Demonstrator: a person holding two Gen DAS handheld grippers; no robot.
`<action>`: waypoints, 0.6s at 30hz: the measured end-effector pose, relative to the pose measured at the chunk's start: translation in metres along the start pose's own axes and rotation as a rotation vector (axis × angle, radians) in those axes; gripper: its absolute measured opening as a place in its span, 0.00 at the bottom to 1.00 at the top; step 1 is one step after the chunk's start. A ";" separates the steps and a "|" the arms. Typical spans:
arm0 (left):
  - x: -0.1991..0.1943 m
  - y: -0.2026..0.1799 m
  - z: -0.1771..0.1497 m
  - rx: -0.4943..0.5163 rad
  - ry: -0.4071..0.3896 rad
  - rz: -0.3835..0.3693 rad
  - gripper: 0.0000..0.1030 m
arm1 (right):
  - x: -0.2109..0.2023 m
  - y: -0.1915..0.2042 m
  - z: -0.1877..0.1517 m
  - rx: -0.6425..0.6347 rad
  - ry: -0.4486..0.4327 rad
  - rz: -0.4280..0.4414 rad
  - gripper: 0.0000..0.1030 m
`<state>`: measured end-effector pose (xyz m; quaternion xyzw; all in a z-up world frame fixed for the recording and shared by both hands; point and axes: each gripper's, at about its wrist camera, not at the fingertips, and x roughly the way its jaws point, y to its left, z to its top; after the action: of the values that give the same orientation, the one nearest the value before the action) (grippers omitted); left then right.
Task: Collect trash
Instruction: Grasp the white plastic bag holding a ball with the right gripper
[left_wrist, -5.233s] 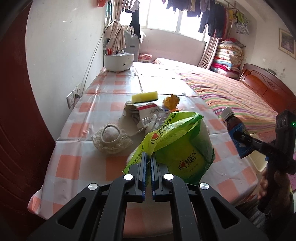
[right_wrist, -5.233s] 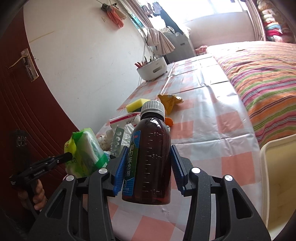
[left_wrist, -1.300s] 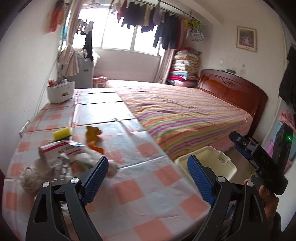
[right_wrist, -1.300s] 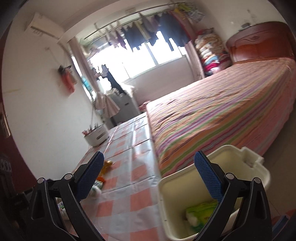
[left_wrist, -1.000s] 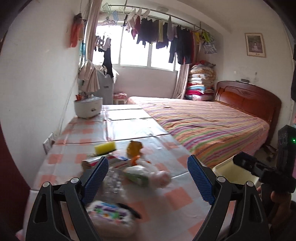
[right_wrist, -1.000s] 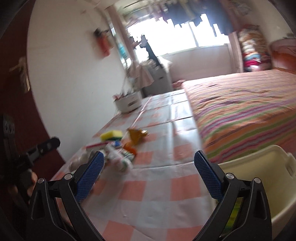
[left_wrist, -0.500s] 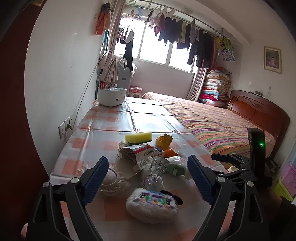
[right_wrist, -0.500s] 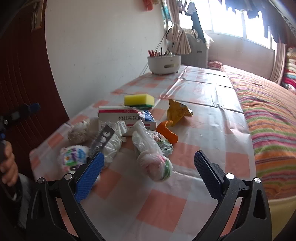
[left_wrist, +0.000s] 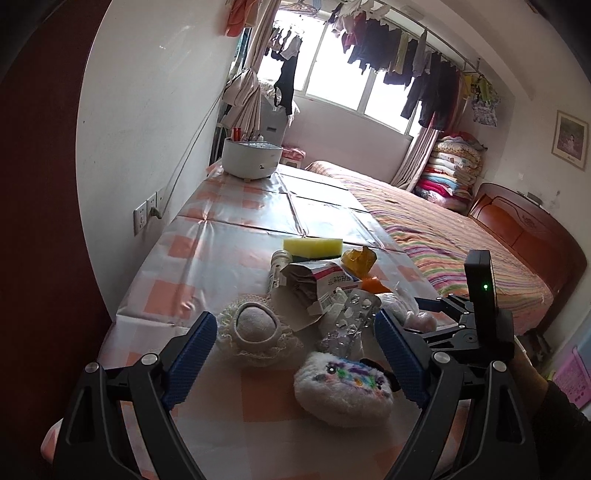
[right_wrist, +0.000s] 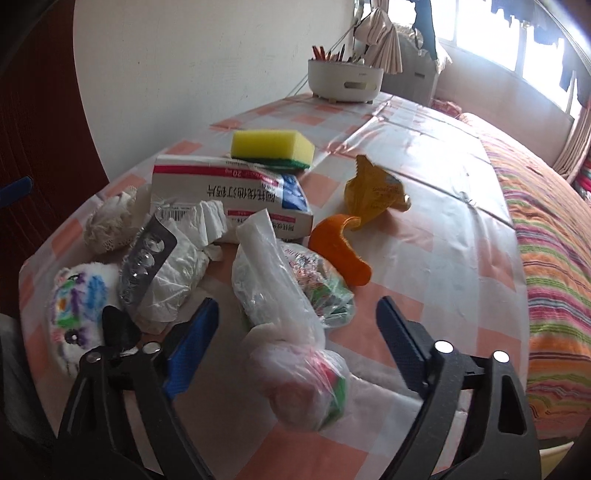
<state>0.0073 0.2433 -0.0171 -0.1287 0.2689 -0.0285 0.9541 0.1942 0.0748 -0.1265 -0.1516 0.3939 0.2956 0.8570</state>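
Observation:
Trash lies in a heap on the checked table (right_wrist: 436, 236). A tied clear plastic bag (right_wrist: 291, 314) lies between the jaws of my open right gripper (right_wrist: 295, 332). Behind it are an orange peel (right_wrist: 343, 247), a yellow wrapper (right_wrist: 373, 192), a medicine box (right_wrist: 229, 195), crumpled tissue (right_wrist: 177, 262) and a blister pack (right_wrist: 144, 262). My left gripper (left_wrist: 291, 354) is open and empty above a fluffy white pouch (left_wrist: 343, 387) and a lace-trimmed ball (left_wrist: 255, 328). The right gripper also shows in the left wrist view (left_wrist: 454, 317).
A yellow sponge (right_wrist: 273, 147) lies behind the box. A white pen holder (right_wrist: 343, 83) stands at the table's far end by the wall. A striped bed (left_wrist: 454, 243) runs along the table's right side. A wall socket (left_wrist: 142, 218) is on the left.
Both grippers let go of the green bag and the bottle by the bin, swung back and came down close to the heap. Both stay open.

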 end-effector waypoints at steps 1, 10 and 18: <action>0.002 0.002 0.000 -0.007 0.006 0.002 0.82 | 0.004 0.000 0.000 0.000 0.014 0.002 0.66; 0.024 0.003 0.003 0.009 0.093 -0.009 0.82 | -0.010 -0.005 -0.006 0.070 0.005 0.044 0.52; 0.058 -0.003 -0.001 0.085 0.205 0.020 0.82 | -0.072 -0.021 -0.020 0.185 -0.134 0.090 0.52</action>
<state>0.0563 0.2334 -0.0461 -0.0817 0.3651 -0.0433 0.9264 0.1587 0.0206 -0.0843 -0.0338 0.3676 0.3057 0.8776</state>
